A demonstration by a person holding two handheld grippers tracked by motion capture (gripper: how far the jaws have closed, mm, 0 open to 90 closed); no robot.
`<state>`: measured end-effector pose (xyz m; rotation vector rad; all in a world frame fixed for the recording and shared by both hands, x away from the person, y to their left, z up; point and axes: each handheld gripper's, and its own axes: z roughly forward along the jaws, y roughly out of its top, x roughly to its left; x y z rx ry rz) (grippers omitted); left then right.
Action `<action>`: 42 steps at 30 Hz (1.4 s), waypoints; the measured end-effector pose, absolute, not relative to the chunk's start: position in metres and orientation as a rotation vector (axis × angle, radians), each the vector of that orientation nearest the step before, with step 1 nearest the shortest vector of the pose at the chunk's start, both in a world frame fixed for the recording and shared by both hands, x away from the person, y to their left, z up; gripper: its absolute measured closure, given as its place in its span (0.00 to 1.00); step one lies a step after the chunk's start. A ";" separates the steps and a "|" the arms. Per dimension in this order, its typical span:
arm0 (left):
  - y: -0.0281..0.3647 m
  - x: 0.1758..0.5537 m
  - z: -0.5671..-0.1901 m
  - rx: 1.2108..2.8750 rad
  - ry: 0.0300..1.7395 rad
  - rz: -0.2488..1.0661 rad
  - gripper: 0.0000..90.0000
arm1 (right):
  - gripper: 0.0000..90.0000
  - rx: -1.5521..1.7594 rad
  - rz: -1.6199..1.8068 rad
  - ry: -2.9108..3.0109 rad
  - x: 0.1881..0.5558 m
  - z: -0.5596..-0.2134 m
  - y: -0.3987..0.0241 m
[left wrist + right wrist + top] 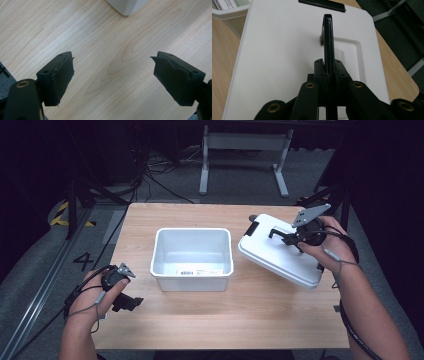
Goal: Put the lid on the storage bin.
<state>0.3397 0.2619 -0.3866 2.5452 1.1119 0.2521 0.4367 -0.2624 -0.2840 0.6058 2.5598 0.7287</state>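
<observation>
The right tool [289,238] is clamped tight on the thin black handle [328,45] of the white lid [275,255], which hangs tilted over the table's [225,320] right side just beside the open white bin [192,258]; with so narrow a grip, the lid could swing or slip free. The left tool [113,75] rests wide open over bare wood, holding nothing. The lid looks smooth, rigid plastic with 1 recessed panel and a black latch [322,5]

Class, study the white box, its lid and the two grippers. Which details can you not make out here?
- Label text in the white box: too small, high view.
- Lid underside: faces away.
- Lid handle lower end: hidden between the right gripper jaws.
- Left gripper: body cut off by the bottom edge.
</observation>
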 end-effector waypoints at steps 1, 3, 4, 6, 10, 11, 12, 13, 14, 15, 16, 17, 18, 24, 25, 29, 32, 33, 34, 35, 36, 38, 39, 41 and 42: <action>0.262 0.340 -0.387 2.546 1.114 0.257 0.19 | 0.94 0.595 0.734 2.559 0.436 -0.280 -0.260; 0.263 0.341 -0.387 2.548 1.118 0.256 0.19 | 0.94 0.566 0.738 2.560 0.436 -0.274 -0.256; 0.263 0.341 -0.387 2.549 1.124 0.256 0.19 | 0.94 0.551 0.746 2.564 0.436 -0.270 -0.251; 0.263 0.342 -0.387 2.555 1.132 0.258 0.19 | 0.94 0.540 0.746 2.567 0.436 -0.268 -0.249; 0.261 0.342 -0.387 2.580 1.112 0.236 0.19 | 0.94 0.491 0.749 2.569 0.437 -0.261 -0.236; 0.261 0.342 -0.386 2.576 1.104 0.238 0.19 | 0.94 0.477 0.754 2.572 0.436 -0.259 -0.232; 0.261 0.342 -0.386 2.575 1.100 0.242 0.19 | 0.94 0.462 0.751 2.574 0.436 -0.257 -0.228; 0.261 0.342 -0.386 2.573 1.101 0.244 0.19 | 0.94 0.452 0.758 2.579 0.436 -0.256 -0.224; 0.261 0.343 -0.385 2.573 1.098 0.251 0.19 | 0.94 0.436 0.759 2.579 0.436 -0.254 -0.219; 0.261 0.342 -0.385 2.566 1.105 0.244 0.19 | 0.94 0.420 0.763 2.580 0.436 -0.252 -0.215; 0.261 0.342 -0.385 2.558 1.115 0.242 0.19 | 0.94 0.406 0.768 2.584 0.436 -0.251 -0.211; 0.262 0.342 -0.385 2.554 1.130 0.235 0.19 | 0.94 0.395 0.767 2.585 0.436 -0.249 -0.207; 0.262 0.342 -0.385 2.554 1.128 0.240 0.19 | 0.94 0.375 0.778 2.590 0.436 -0.248 -0.201; 0.261 0.342 -0.384 2.558 1.111 0.242 0.19 | 0.94 0.274 0.819 2.609 0.437 -0.244 -0.168; 0.261 0.342 -0.384 2.556 1.112 0.243 0.19 | 0.94 0.262 0.823 2.614 0.437 -0.243 -0.164; 0.261 0.342 -0.384 2.557 1.108 0.241 0.19 | 0.94 0.217 0.827 2.626 0.441 -0.243 -0.143; 0.261 0.342 -0.384 2.558 1.104 0.245 0.19 | 0.94 0.198 0.825 2.635 0.442 -0.244 -0.135; 0.261 0.342 -0.384 2.558 1.105 0.247 0.19 | 0.94 0.186 0.830 2.641 0.443 -0.245 -0.130; 0.261 0.343 -0.384 2.559 1.104 0.249 0.19 | 0.94 0.172 0.832 2.645 0.444 -0.246 -0.126; 0.261 0.342 -0.384 2.558 1.104 0.246 0.19 | 0.94 0.162 0.838 2.647 0.445 -0.247 -0.122; 0.261 0.342 -0.384 2.557 1.104 0.243 0.19 | 0.94 0.156 0.840 2.652 0.446 -0.247 -0.119; 0.261 0.343 -0.384 2.558 1.101 0.244 0.19 | 0.94 0.136 0.854 2.656 0.447 -0.249 -0.112; 0.261 0.342 -0.384 2.554 1.106 0.236 0.19 | 0.94 0.124 0.854 2.661 0.448 -0.250 -0.109; 0.262 0.342 -0.384 2.549 1.114 0.230 0.19 | 0.94 0.112 0.863 2.663 0.449 -0.251 -0.103; 0.262 0.342 -0.384 2.549 1.113 0.233 0.19 | 0.94 0.101 0.866 2.667 0.450 -0.253 -0.100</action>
